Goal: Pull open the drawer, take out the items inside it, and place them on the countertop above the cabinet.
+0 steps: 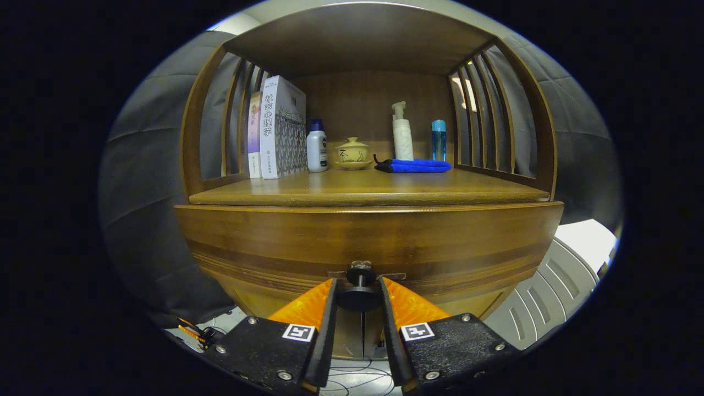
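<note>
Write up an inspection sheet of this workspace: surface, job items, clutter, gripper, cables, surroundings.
Surface: wooden countertop above the cabinet, bare along its front.
Job's things: drawer closed; its round knob sits between the fingers. Contents not visible.
Clutter: along the back of the countertop, books, a white bottle, a lidded teacup on a saucer, a folded blue cloth, a pump bottle, a blue bottle.
Grippers: hand-held gripper fingers stand on either side of the knob; whether both press on it cannot be told.
Cables: thin wires on the floor below the fingers.
Surroundings: slatted cabinet sides, grey padded wall behind.
</note>
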